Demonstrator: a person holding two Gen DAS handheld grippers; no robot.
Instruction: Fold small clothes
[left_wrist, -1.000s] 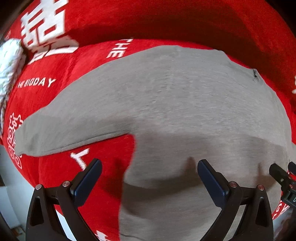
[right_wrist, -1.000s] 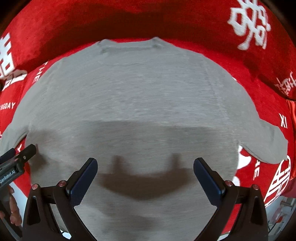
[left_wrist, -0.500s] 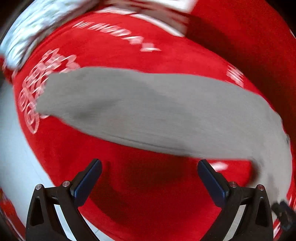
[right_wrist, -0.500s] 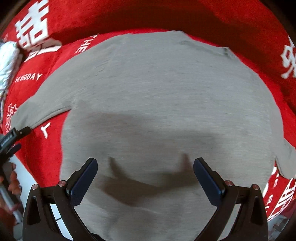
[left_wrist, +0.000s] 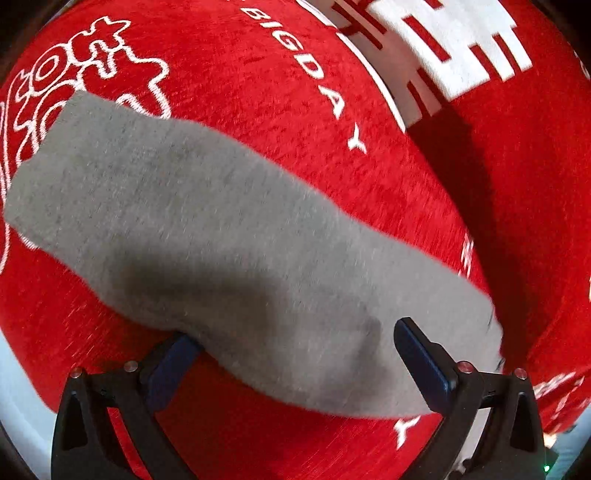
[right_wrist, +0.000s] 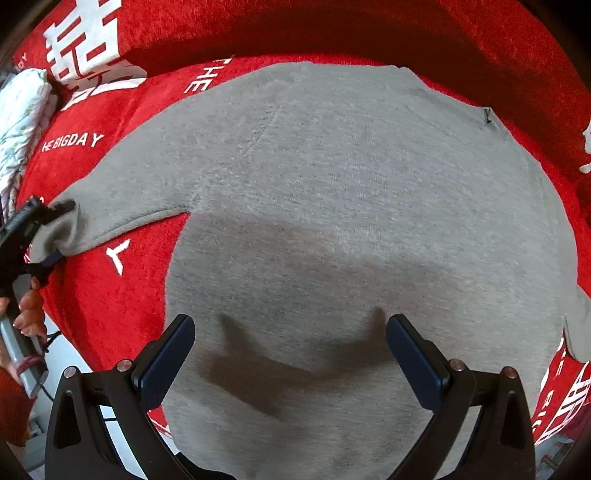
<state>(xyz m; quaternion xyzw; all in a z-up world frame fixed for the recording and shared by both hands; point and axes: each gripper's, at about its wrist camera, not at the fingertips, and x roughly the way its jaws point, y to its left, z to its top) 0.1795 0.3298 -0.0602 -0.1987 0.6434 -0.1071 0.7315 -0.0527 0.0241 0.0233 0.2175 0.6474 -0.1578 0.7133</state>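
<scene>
A grey long-sleeved shirt (right_wrist: 351, 203) lies flat on a red cloth (right_wrist: 110, 295) with white lettering. Its left sleeve (left_wrist: 221, 240) stretches out to the left. My left gripper (left_wrist: 293, 332) is open and straddles that sleeve: the cloth passes between the two fingers and covers the tip of the left one. In the right wrist view the left gripper (right_wrist: 55, 232) sits around the sleeve end at the far left, with a hand (right_wrist: 26, 310) on its handle. My right gripper (right_wrist: 290, 321) hangs open above the lower body of the shirt and holds nothing.
The red cloth (left_wrist: 369, 129) rises into a padded back behind the shirt. A white patterned bundle (right_wrist: 22, 122) lies at the far left edge. The shirt's right sleeve (right_wrist: 576, 332) runs off at the right. Pale floor shows at the lower left.
My left gripper has swung left from the shirt's body to the left sleeve and closed in on it. The right gripper has shifted left over the body and stays open.
</scene>
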